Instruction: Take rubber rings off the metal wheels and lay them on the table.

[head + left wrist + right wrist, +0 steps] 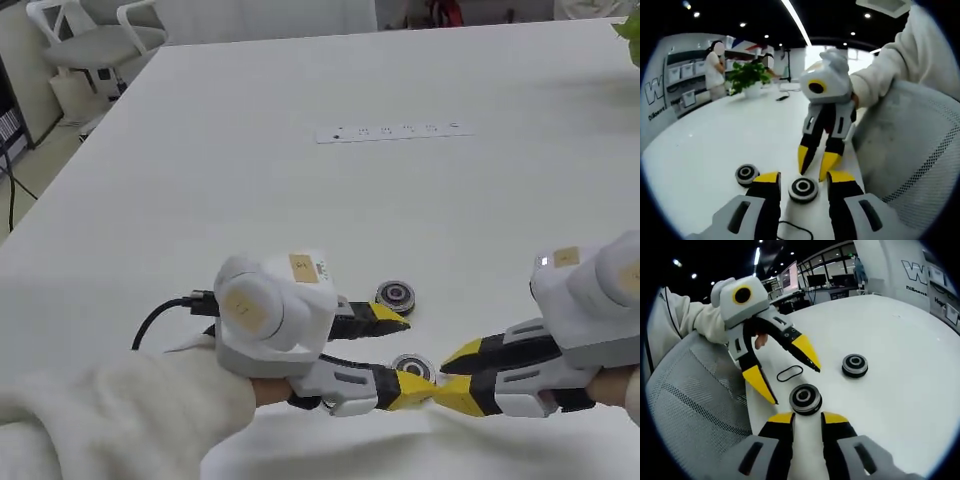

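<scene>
White desk (200, 180) stretches away from the person. A power strip (390, 131) lies at 12 o'clock toward its far side, white chairs (95, 40) stand past the edge at 10 o'clock, and the leaves of a plant (630, 35) show at 2 o'clock.

Close to the near edge two metal wheels lie flat. The near wheel (413, 367) sits between the two grippers. The far wheel (395, 295) lies just beyond it at 11 o'clock, apart from it.

The left gripper (417, 356), held by a hand in a cream sleeve (120, 410), reaches in from 9 o'clock. Its fingers are released and spread wide; in the left gripper view one yellow tip stands on either side of the near wheel, with a gap on each side.

The right gripper (441, 374) reaches in from 3 o'clock. Its fingers are likewise released, with the tips just short of the same wheel and close to the left gripper's lower tip.

In the right gripper view a thin black rubber ring (789, 373) lies flat on the desk at 11 o'clock from the near wheel. It is free of both wheels and is seen between the left gripper's spread fingers. A grey mesh chair back (695, 405) stands at 9 o'clock in that view.
</scene>
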Tool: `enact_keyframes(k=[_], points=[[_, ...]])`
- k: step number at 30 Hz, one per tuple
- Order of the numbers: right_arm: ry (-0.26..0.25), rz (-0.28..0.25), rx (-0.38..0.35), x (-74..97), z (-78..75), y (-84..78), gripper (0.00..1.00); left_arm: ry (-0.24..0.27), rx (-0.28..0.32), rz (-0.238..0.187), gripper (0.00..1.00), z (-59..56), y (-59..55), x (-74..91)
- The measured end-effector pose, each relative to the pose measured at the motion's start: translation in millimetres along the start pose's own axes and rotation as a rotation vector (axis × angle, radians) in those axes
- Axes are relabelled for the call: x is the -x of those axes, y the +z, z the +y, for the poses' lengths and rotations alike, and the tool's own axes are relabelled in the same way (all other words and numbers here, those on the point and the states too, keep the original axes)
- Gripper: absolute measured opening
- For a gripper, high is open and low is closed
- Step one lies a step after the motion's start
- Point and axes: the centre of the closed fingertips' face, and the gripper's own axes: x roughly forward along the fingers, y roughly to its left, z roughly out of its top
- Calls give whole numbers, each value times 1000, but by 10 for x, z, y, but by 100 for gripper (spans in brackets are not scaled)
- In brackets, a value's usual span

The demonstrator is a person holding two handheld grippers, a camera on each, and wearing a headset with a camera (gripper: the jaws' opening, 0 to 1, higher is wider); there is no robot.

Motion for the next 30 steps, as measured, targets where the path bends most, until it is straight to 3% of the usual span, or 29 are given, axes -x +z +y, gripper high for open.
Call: enact_keyframes(k=[7, 10, 20, 28, 30], points=[[3, -7, 20, -11, 0, 11, 19, -7, -1, 22, 34, -38, -83, -39], [4, -8, 26, -19, 8, 14, 19, -9, -2, 9, 32, -44, -61, -44], [6, -3, 39, -35, 17, 1, 17, 0, -8, 11, 18, -26, -112, -63], [4, -9, 34, -37, 5, 6, 17, 7, 4, 32, 19, -3, -194, -87], [3, -11, 33, -39, 3, 7, 17, 6, 1, 22, 18, -12, -169, -77]])
